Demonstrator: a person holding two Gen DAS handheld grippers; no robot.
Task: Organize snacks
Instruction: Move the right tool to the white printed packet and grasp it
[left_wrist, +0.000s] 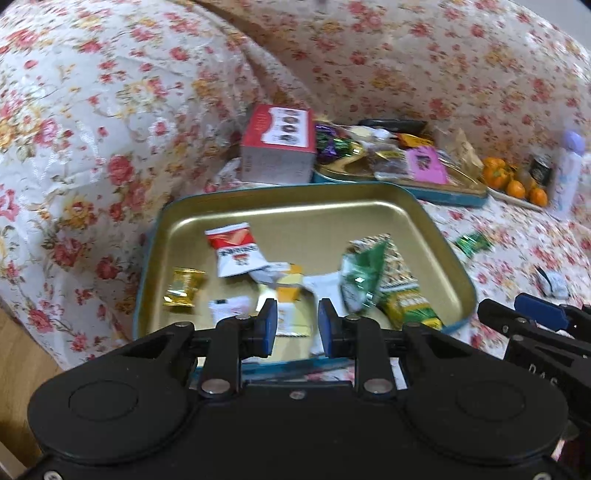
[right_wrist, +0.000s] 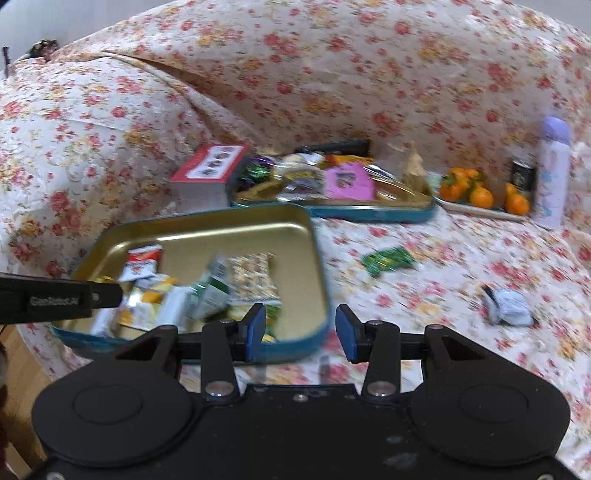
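Gold tin (left_wrist: 369, 206) near sofa edge; left tongs (left_wrist: 297, 326), right tongs (right_wrist: 301, 332) part-open, empty.

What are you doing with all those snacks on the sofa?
A person is sorting snacks with a gripper in each hand. The near tin already holds several packets; a far tin behind it is piled with more. The left gripper hovers over the near tin with its jaws apart and nothing between them. The right gripper is also open and empty, by the tin's edge. A green packet and a white packet lie loose on the flowered cover.
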